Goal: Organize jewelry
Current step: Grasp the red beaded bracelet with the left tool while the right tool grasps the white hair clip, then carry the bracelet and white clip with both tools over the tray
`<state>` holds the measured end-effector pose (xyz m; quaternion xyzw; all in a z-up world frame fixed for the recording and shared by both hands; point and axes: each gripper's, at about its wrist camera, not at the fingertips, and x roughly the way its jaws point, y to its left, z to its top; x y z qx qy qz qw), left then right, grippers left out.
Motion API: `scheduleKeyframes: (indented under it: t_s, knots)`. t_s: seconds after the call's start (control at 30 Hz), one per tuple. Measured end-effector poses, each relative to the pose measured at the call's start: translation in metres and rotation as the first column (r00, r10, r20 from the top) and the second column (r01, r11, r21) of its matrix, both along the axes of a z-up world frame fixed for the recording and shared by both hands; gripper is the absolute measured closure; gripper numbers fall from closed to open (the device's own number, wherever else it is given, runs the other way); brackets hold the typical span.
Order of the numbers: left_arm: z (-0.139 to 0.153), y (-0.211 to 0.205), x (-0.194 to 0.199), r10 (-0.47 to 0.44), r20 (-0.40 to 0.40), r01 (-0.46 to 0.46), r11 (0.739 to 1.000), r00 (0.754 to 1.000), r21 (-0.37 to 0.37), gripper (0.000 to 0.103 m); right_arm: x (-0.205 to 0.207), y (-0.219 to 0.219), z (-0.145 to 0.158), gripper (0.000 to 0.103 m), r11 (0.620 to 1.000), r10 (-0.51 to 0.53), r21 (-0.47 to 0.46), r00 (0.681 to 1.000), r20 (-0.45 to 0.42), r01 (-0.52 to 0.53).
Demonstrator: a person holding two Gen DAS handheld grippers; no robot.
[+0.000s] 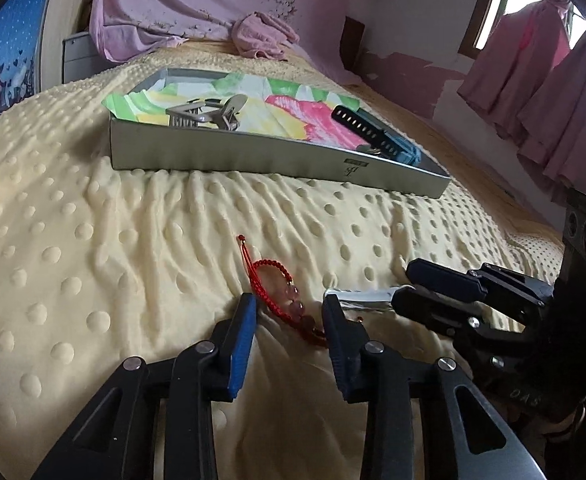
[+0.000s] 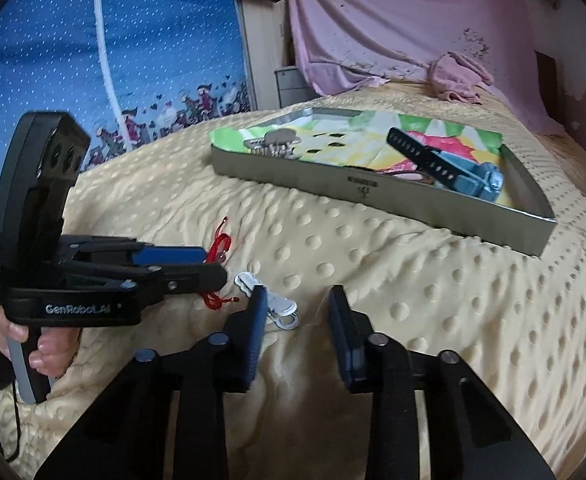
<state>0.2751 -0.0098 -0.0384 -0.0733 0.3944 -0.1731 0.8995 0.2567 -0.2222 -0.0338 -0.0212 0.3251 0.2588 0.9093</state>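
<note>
In the left wrist view the left tool (image 1: 289, 316) sits at the bottom centre of the frame with its blue-padded fingers spread apart, holding nothing. A red cord bracelet (image 1: 289, 300) with pinkish beads lies on the yellow dotted blanket (image 1: 93, 240) between the two fingertips, its loose cord end trailing toward the middle of the frame. Whether the pads touch the cord cannot be told.

At the lower right of that view the right tool (image 1: 401, 292) comes in from the side, fingers apart and empty. A silver hair clip (image 1: 361, 296) lies on the blanket just beside its tips.

In the right wrist view the clip (image 2: 271, 304) lies at lower centre, next to the left finger of the right tool (image 2: 297, 300) and outside the gap. The left tool (image 2: 213, 266) reaches in from the left edge, a hand (image 2: 41, 344) gripping its handle, with the bracelet (image 2: 219, 248) showing above and below its fingers.

A shallow grey tray (image 1: 277, 160) rests on the blanket in the upper middle, lined with bright floral paper (image 1: 293, 108). In it lie a metal hair claw (image 1: 209, 114) on the left and a watch (image 1: 373, 136) with a black perforated strap on the right. A pink cloth (image 1: 261, 36) lies bunched beyond the tray.
</note>
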Motion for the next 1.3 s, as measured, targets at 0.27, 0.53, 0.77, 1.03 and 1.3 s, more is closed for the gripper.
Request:
scheduleKeyframes:
  t_s: [0.27, 0.53, 0.77, 1.03, 1.3]
  knots:
    - [-0.007, 0.001, 0.006, 0.025, -0.022, -0.025, 1.0, 0.999, 0.007, 0.085, 0.006, 0.005, -0.006, 0.081, 0.999, 0.034, -0.004, 0.999, -0.042, -0.034]
    - [-0.007, -0.004, -0.013, 0.05, 0.067, -0.055, 0.996, 0.996, 0.073, 0.091, 0.002, 0.006, -0.006, 0.088, 0.999, 0.045, 0.005, 0.998, -0.035, -0.044]
    - [-0.004, -0.004, -0.018, 0.054, 0.097, -0.063, 0.994, 0.994, 0.092, 0.092, 0.0, 0.0, -0.004, 0.088, 0.999, 0.031, 0.031, 0.999, -0.012, -0.031]
    - [-0.002, 0.0, -0.023, 0.06, 0.124, -0.07, 0.994, 0.99, 0.08, 0.093, -0.003, -0.013, 0.001, 0.088, 0.996, -0.025, 0.087, 0.999, 0.029, 0.022]
    - [0.006, 0.007, -0.035, 0.061, 0.19, -0.069, 0.997, 0.98, 0.035, 0.093, -0.006, -0.028, 0.004, 0.088, 0.985, -0.084, 0.158, 0.994, 0.064, 0.073]
